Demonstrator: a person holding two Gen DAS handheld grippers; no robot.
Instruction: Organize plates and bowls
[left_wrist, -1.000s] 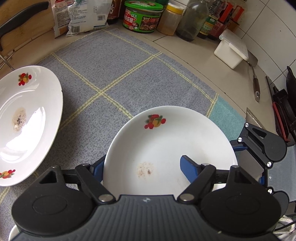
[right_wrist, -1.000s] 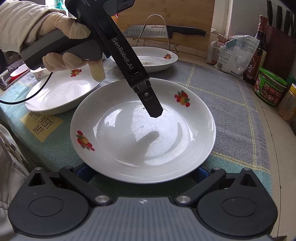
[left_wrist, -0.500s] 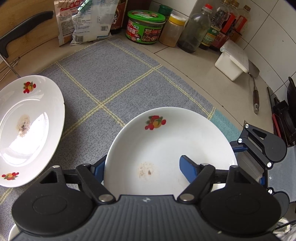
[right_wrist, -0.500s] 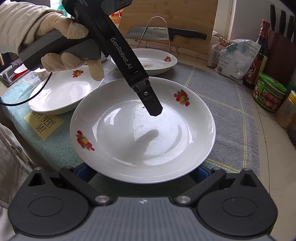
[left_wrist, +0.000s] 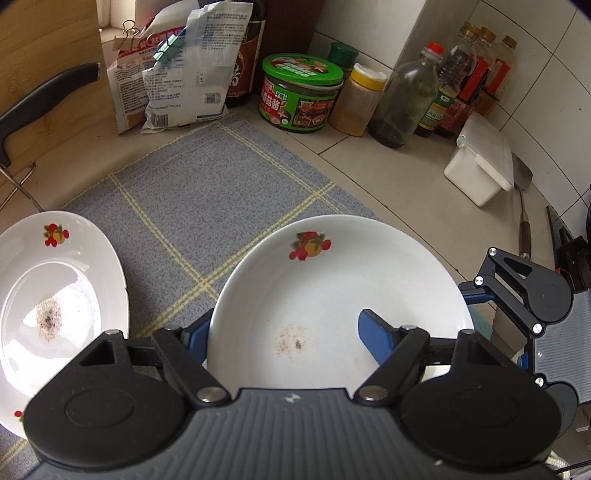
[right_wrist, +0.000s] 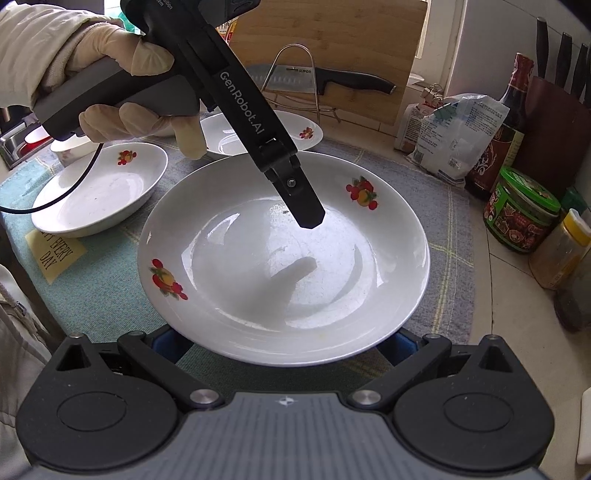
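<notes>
In the right wrist view the right gripper (right_wrist: 284, 343) is set wide, and only the blue roots of its fingers (right_wrist: 168, 341) are seen, the rest being hidden beneath the near rim of the white plate (right_wrist: 280, 295); whether that rim is pinched or merely straddled cannot be told. The plate is held over the grey checked mat (right_wrist: 443, 236), but contact with the mat cannot be made out. In the left wrist view the left gripper (left_wrist: 284, 328) is closed across the same plate's edge: one blue finger (left_wrist: 376, 332) is laid on the inside, the other is largely hidden under the rim. The gloved left hand (right_wrist: 122, 92) is seen on the handle, its wrist cut off at the frame. Three fruit-patterned dishes are counted: the held plate, an oval dish (right_wrist: 99, 192) beyond to the left, and a third plate (right_wrist: 295, 133) behind, partly covered by the tool. Farther back a knife (right_wrist: 325, 79) is rested on a wire rack before one wooden board (right_wrist: 332, 44). At the right stand a green-lidded jar (right_wrist: 524, 210) and a yellow-capped jar (right_wrist: 561, 251), partly cut off.
</notes>
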